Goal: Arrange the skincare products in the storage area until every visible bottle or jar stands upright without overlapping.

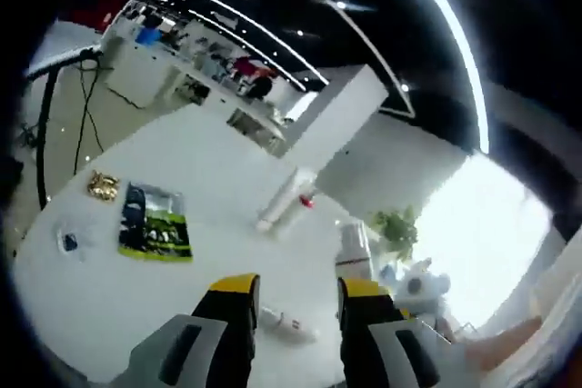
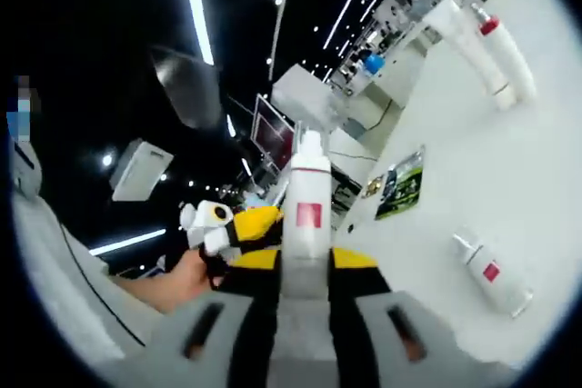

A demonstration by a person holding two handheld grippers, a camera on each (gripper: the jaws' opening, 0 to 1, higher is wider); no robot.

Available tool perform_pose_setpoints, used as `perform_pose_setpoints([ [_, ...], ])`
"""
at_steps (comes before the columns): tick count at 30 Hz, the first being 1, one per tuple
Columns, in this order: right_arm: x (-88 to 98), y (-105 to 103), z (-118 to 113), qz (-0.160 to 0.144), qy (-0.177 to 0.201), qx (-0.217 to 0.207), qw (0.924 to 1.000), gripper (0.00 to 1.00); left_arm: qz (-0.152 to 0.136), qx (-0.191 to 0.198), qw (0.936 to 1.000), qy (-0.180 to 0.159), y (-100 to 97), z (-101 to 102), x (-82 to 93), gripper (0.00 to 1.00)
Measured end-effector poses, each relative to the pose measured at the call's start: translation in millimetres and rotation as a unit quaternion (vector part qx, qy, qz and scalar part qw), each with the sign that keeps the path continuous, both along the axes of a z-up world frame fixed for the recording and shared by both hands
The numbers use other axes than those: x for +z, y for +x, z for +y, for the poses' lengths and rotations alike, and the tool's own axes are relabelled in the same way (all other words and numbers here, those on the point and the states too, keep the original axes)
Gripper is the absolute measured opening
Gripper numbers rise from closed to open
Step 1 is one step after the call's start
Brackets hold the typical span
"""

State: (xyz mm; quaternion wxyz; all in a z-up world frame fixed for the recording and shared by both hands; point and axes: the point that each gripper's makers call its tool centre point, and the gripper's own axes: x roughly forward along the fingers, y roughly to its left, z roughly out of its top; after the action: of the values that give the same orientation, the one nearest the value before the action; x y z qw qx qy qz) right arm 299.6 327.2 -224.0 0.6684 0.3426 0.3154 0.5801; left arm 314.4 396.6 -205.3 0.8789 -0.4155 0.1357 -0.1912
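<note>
1. Large open indoor hall with dark ceiling and long strip lights; white table point(image 1: 209, 161) occupying the lower half of the left gripper view and the right side of the right gripper view.
2. Left gripper point(image 1: 298, 302), bottom centre of the left gripper view: yellow-tipped jaws standing apart, nothing between them.
3. Small white bottle point(image 1: 289, 323) lying on its side on the table, seen in the gap between those jaws.
4. Tall white bottle with red label point(image 1: 354, 252) standing upright just above the right-hand jaw tip.
5. Two white tubes point(image 1: 286, 199), one with a red cap, lying side by side and touching near frame centre.
6. Green-and-black packet point(image 1: 155, 223) flat on the table at left, a small gold item point(image 1: 103, 186) above it, a small blue item point(image 1: 68, 243) to its left.
7. Plush toy point(image 1: 420, 286) and green plant point(image 1: 396, 224) at right of the left gripper view.
8. Right gripper point(image 2: 305, 265), bottom centre of the right gripper view: jaws clamped on the white red-labelled bottle, held upright along the jaws.
9. Same view: lying bottle at lower right, tubes at upper right, packet right of centre.
10. A hand point(image 2: 173, 283) at lower left of the right gripper view.
</note>
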Motion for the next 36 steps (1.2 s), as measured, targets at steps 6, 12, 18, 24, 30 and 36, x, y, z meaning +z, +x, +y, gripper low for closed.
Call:
perform_pose_setpoints([
  [6,12.8,-19.3,-0.8,0.016,0.046,0.055,0.9973,0.20,-0.045,-0.043,0.9875,-0.144,1.0,-30.1,26.1,0.59],
  [12,23.5,-26.1,-0.9,0.044,0.081,0.081,0.9925,0.20,-0.048,-0.108,0.9791,-0.166,-5.9,-59.7,24.8,0.55],
  [18,20.9,-37.5,3.3,0.062,0.080,0.116,0.9881,0.20,-0.035,-0.165,0.9761,-0.137,-16.3,-81.6,14.0,0.33],
  [24,13.1,-48.2,11.5,0.060,0.058,0.135,0.9873,0.20,-0.013,-0.160,0.9766,-0.143,-16.2,-71.8,5.1,0.24],
  [30,-1.6,-47.5,13.9,-0.014,-0.019,0.143,0.9894,0.23,-0.008,-0.150,0.9846,-0.089,-18.1,-70.0,-5.4,0.22],
  [36,-14.0,-33.4,8.4,-0.118,-0.124,0.147,0.9743,0.37,0.003,-0.144,0.9887,-0.041,-16.6,-74.0,-15.3,0.22],
])
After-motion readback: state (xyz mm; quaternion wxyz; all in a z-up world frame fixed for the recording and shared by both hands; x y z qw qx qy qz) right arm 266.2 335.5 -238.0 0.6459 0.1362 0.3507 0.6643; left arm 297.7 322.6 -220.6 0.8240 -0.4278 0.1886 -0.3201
